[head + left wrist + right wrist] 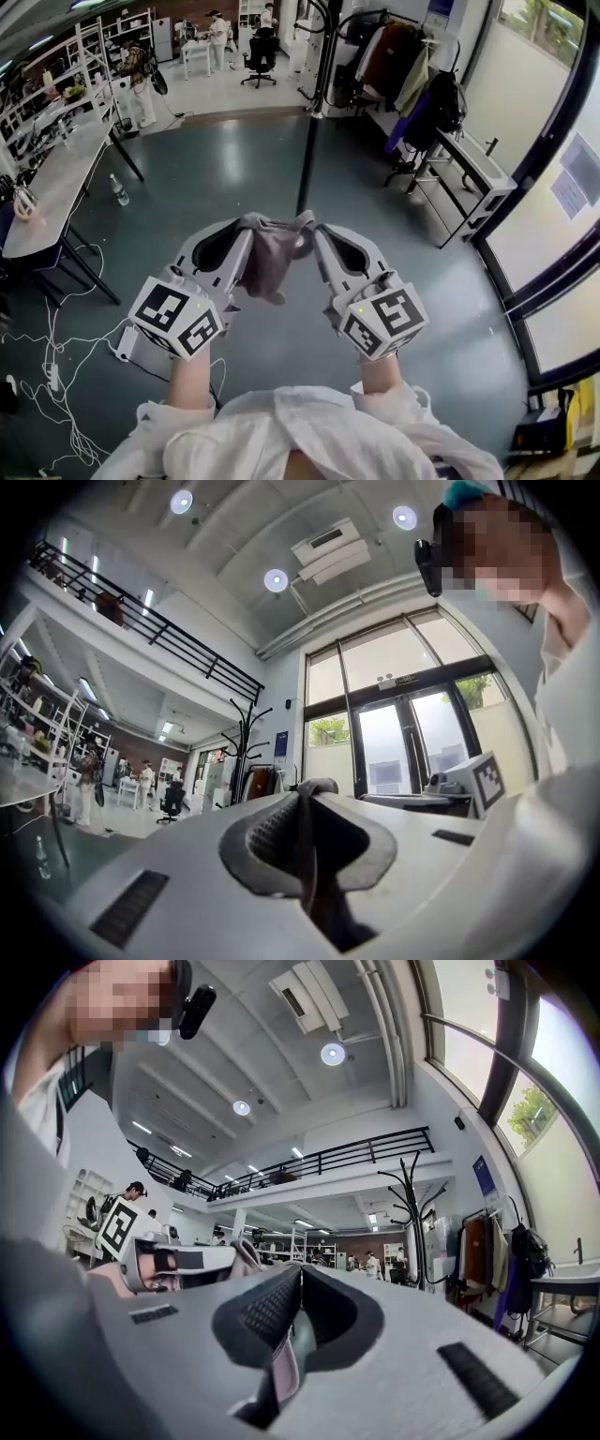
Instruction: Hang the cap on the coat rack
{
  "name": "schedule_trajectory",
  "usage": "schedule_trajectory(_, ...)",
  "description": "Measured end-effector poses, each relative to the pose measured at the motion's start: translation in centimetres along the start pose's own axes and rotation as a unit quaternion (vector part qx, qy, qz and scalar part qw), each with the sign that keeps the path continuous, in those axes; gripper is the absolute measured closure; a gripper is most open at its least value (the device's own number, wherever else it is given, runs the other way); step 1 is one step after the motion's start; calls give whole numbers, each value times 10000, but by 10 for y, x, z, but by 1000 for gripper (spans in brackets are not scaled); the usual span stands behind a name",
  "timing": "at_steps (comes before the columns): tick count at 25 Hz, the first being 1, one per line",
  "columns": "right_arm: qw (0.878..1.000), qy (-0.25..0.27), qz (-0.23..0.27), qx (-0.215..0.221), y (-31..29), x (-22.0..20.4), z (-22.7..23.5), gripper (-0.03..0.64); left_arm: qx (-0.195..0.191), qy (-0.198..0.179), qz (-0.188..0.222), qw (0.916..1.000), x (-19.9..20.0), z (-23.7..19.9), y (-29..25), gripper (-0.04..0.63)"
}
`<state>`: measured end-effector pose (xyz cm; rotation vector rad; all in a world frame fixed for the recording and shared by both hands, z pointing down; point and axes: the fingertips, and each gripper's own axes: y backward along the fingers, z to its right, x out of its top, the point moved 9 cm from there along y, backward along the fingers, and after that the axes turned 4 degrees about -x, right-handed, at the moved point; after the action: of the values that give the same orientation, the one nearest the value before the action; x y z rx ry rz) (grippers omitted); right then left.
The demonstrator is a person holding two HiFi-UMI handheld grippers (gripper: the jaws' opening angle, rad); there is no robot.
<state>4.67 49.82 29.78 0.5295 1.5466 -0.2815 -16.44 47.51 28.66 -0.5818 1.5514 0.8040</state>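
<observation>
Head view: glossy grey floor (234, 164), coat rack (306, 141), long worktable (56, 183) left.

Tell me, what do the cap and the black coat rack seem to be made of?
The cap looks like soft cloth, matt grey-mauve: it sags and folds limply. The coat rack is probably metal with a dark coating: its pole is thin and straight, its hooks slim and curved.

In the head view the coat rack (307, 159) is cut off above by the top edge, and its foot is hidden behind the cap (267, 258). The gripper views show only a thin fold of the cap, pinched in the left tongs (305, 803) and the right tongs (300, 1279). The people (217, 37) at upper left are too small to make out.
</observation>
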Motion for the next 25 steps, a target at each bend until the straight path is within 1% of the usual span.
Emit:
schedule_trajectory(4,9999,-69,-91,-106,-6,-9,-9,612,-109,170,-124,9997,-11,-12,2,565)
schedule_trajectory(8,9995,-139,-216,-186,-10,-19,-14,612,-290,279,-150,9991,-27,-23,1,565)
schedule_trajectory(15,9985,-318,-435,-107,-17,-40,-18,612,-243,491,-348,9979,-49,-34,-7,565)
schedule_trajectory(20,9978,-420,-504,-120,-32,-55,-5,612,-221,556,-433,9973,-62,-50,-21,565)
schedule_trajectory(25,9972,-473,-566,-113,-64,-69,15,612,-159,680,-535,9961,-77,-77,-46,565)
